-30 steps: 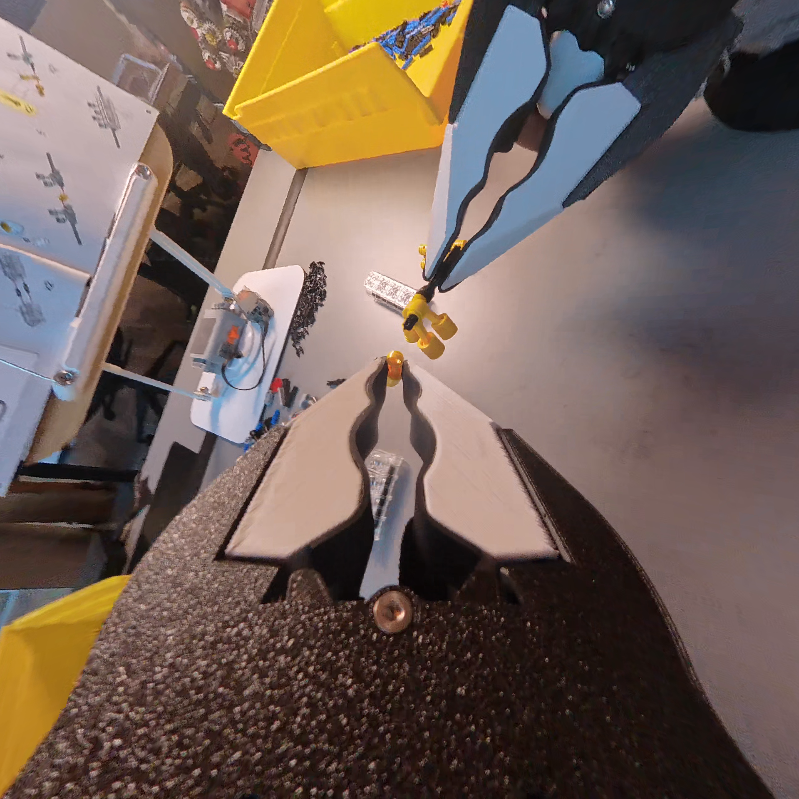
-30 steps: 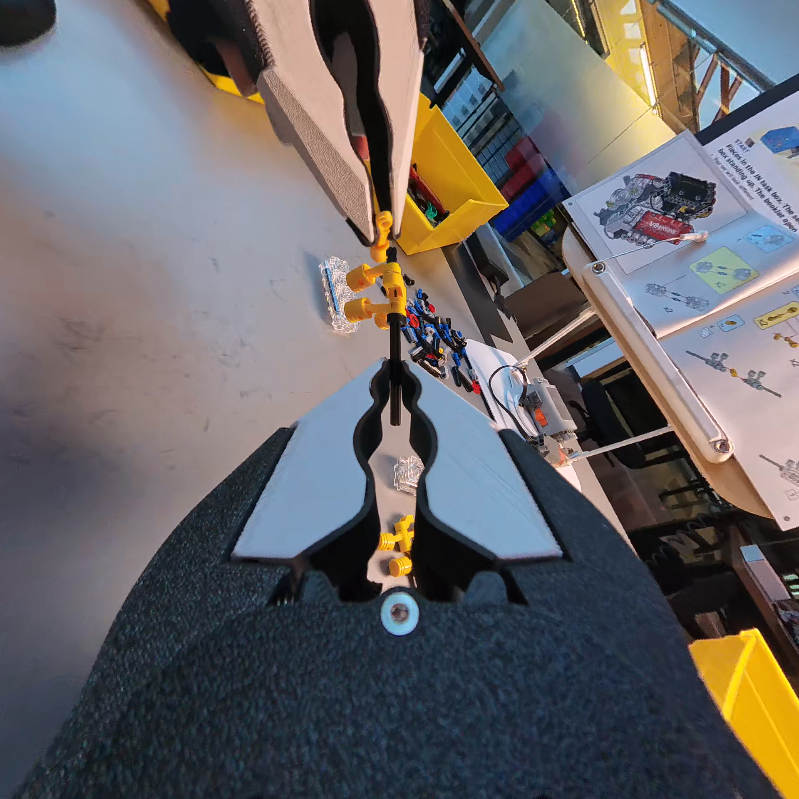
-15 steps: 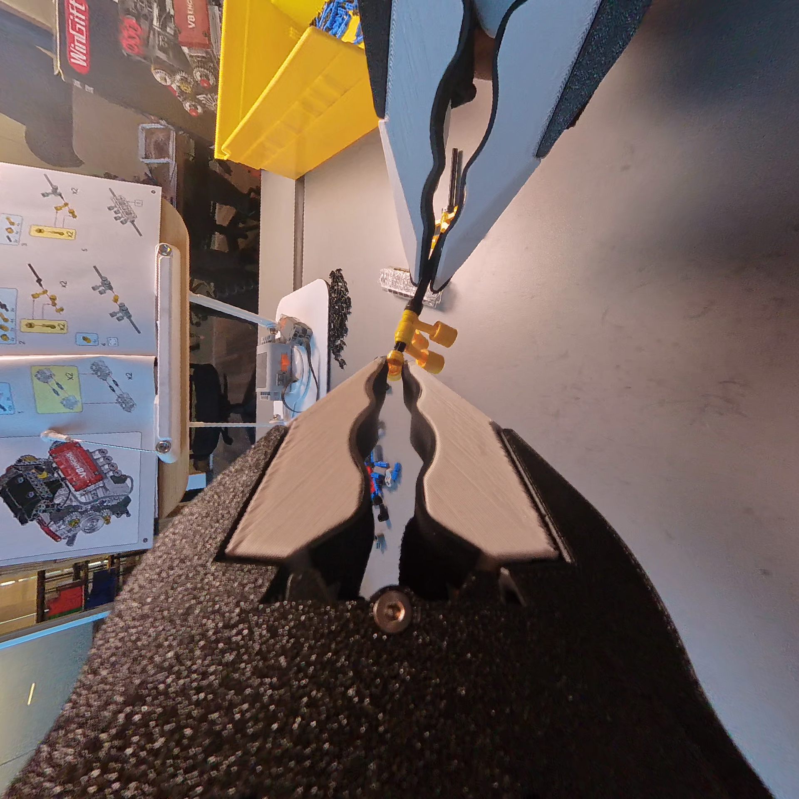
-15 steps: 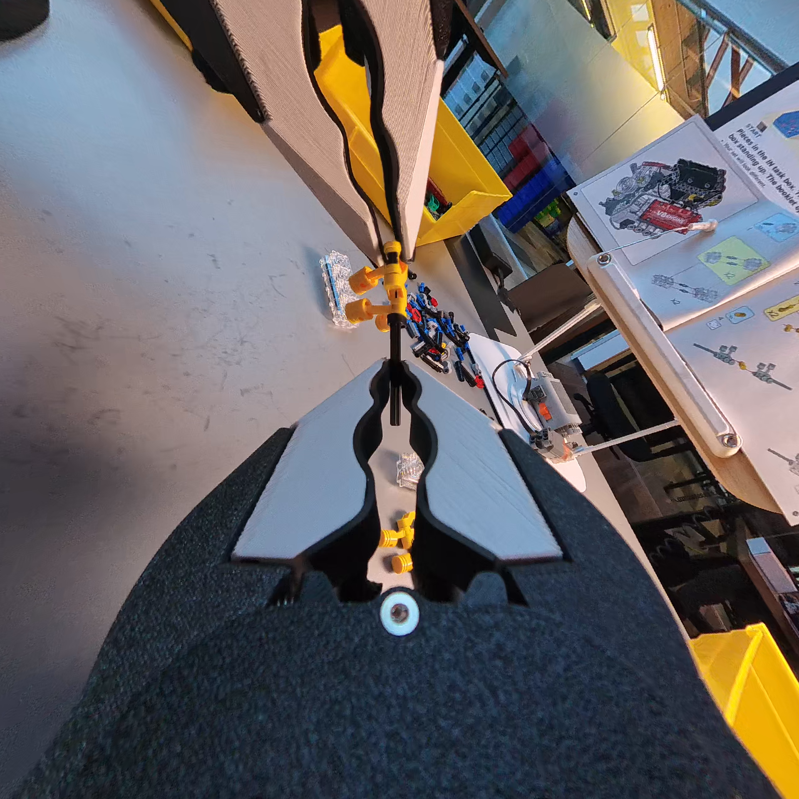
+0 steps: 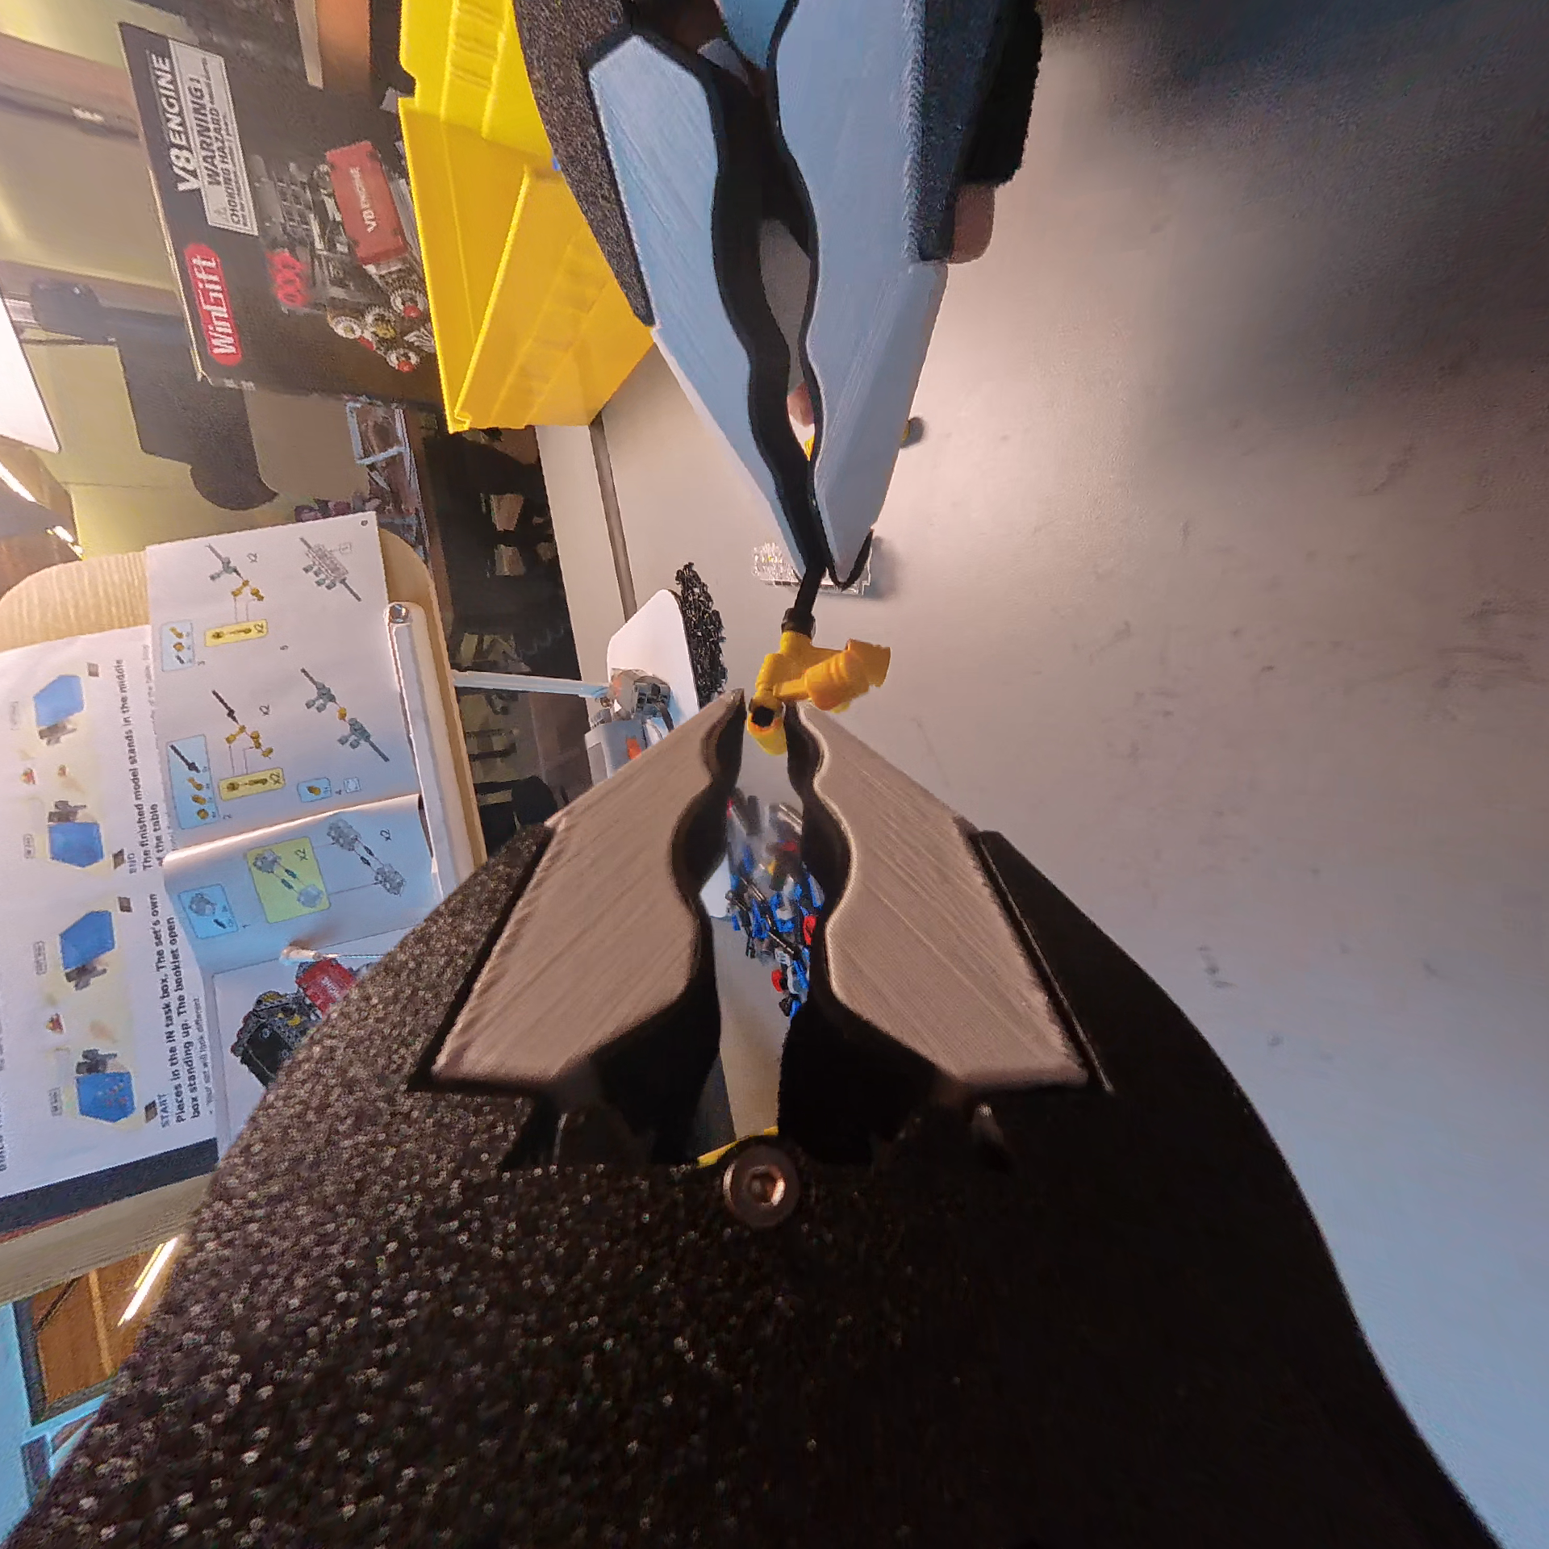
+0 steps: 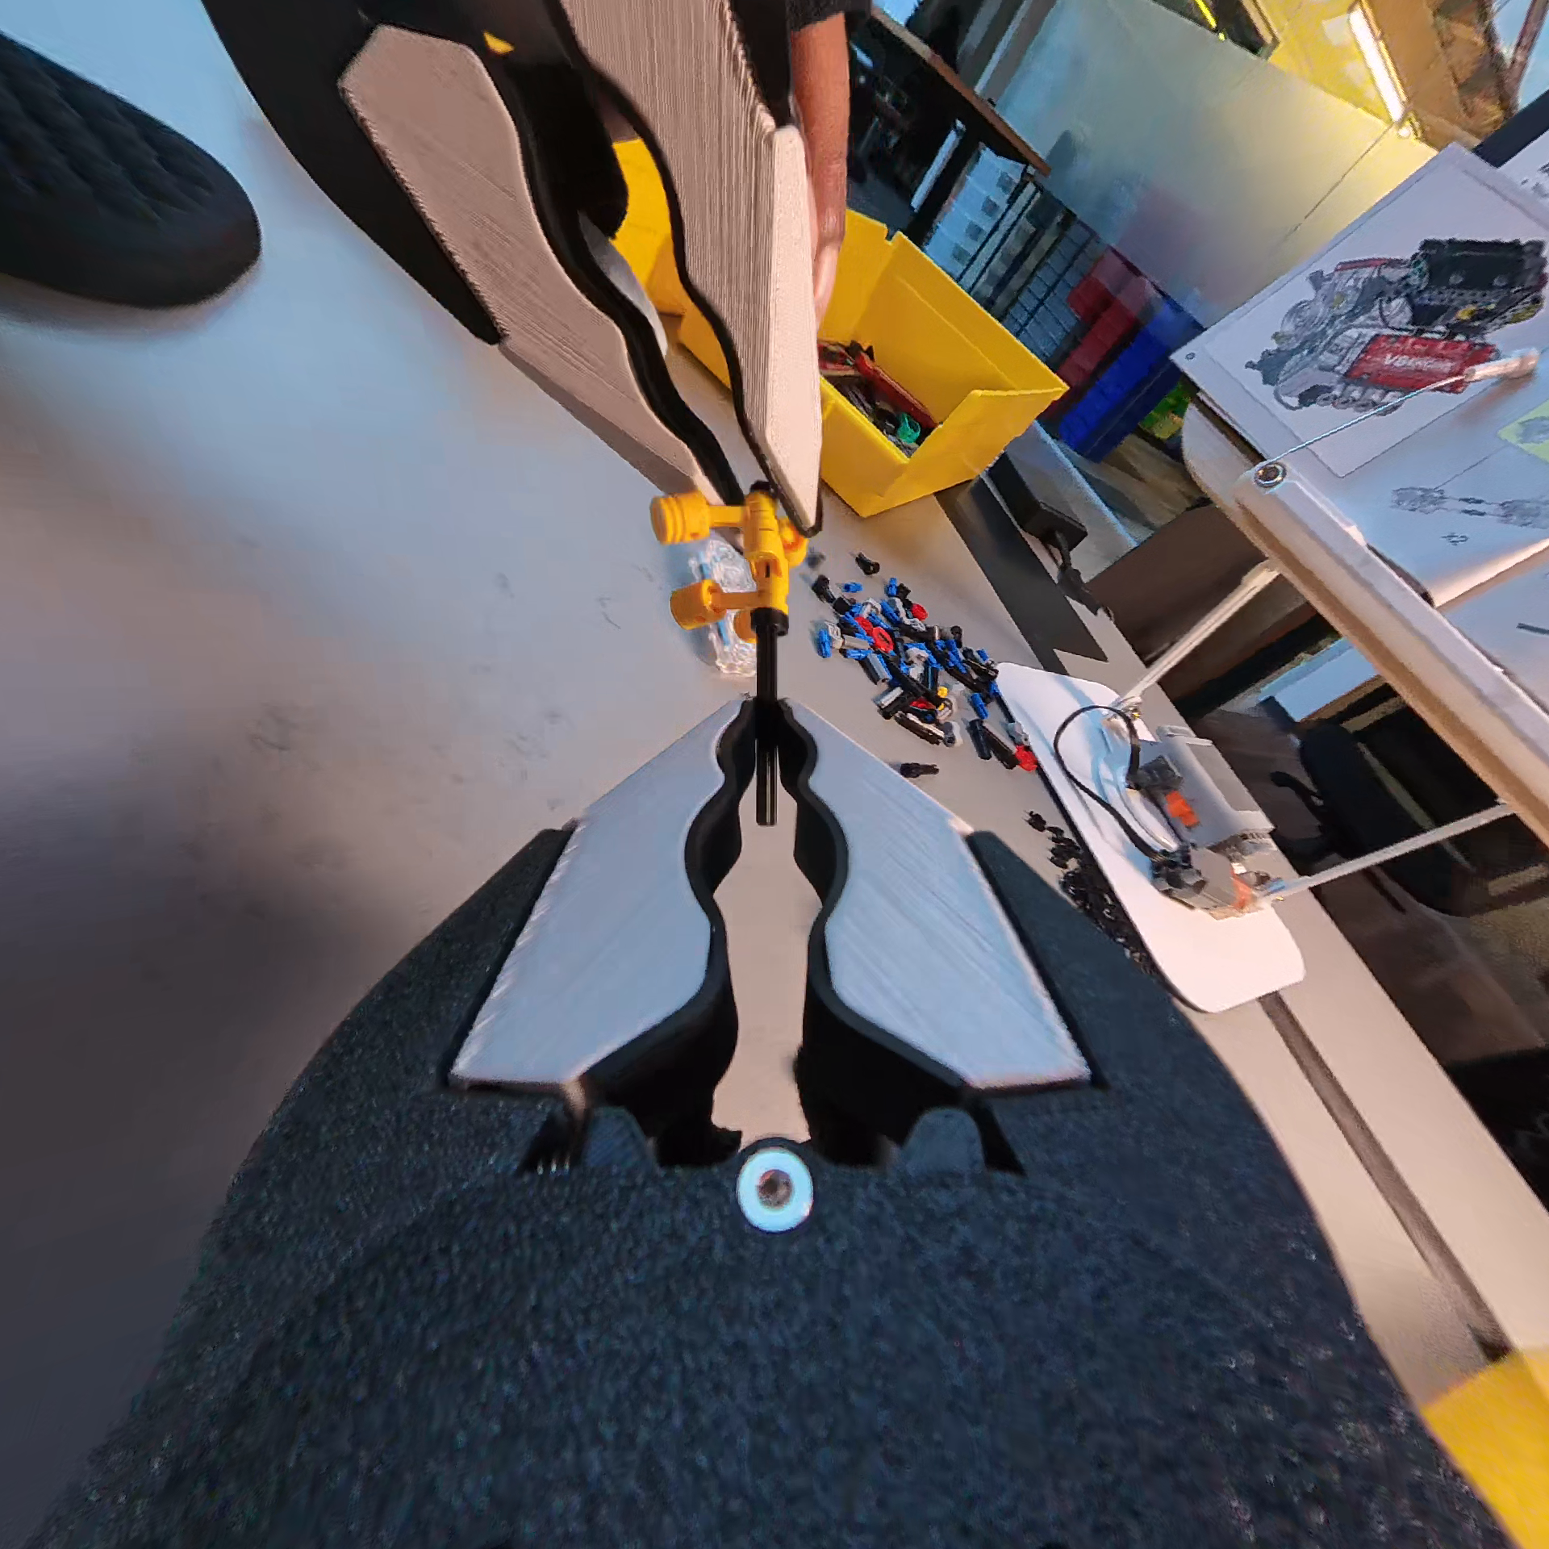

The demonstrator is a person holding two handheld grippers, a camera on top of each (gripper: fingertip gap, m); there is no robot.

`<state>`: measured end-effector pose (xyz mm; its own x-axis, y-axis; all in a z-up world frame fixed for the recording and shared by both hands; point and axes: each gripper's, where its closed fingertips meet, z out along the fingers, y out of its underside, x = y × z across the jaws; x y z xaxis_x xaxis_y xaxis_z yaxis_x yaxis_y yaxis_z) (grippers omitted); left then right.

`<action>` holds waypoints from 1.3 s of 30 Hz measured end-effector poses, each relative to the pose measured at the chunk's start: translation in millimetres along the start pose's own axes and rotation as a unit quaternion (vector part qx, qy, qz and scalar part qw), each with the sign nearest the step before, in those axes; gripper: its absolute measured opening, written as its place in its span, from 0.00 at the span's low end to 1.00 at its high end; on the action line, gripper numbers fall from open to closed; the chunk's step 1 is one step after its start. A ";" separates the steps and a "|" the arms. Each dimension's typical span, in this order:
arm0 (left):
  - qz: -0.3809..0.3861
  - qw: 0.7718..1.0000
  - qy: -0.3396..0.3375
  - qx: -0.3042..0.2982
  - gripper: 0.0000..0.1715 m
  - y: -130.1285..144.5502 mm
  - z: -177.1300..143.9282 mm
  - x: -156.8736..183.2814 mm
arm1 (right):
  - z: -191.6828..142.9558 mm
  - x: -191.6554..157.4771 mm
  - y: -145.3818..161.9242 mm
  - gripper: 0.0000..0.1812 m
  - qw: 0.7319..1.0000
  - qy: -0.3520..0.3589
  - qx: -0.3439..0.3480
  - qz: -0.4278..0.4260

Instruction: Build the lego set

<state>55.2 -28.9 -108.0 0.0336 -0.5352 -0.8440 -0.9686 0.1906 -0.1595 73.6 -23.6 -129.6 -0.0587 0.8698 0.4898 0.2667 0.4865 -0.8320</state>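
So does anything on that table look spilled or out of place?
Nothing looks damaged. The only mess is a loose heap of small blue, black and red pieces on the table, beside the yellow bin rather than in it. It may well have been tipped out on purpose.

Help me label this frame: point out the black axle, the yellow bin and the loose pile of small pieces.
black axle [image 6: 766, 670], right wrist view, bare shaft above the tongs.
yellow bin [image 6: 947, 419], right wrist view, front wall.
loose pile of small pieces [image 6: 909, 662], right wrist view, middle of heap.
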 end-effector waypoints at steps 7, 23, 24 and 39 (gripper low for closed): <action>-0.064 0.998 0.002 0.029 0.13 -0.3 -13.8 -20.5 | -6.6 9.9 -8.7 0.02 0.999 0.011 0.035 0.029; -0.386 0.906 0.114 0.131 0.01 -11.9 -22.0 -22.8 | -9.4 14.3 -12.3 0.02 0.997 0.014 0.052 0.049; -0.382 0.907 0.120 0.131 0.01 -13.5 -20.8 -20.4 | -9.2 13.9 -11.8 0.02 0.998 0.014 0.050 0.046; -0.412 0.884 0.138 0.175 0.09 -18.6 -27.9 -24.6 | -10.3 9.2 -17.3 0.02 0.997 0.001 0.064 0.044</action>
<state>65.5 -42.1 -70.0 0.5833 -0.7821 -0.2194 -0.5066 -0.1391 -0.8509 78.4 -24.9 -108.1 -0.0379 0.9095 0.4139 0.1447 0.4148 -0.8983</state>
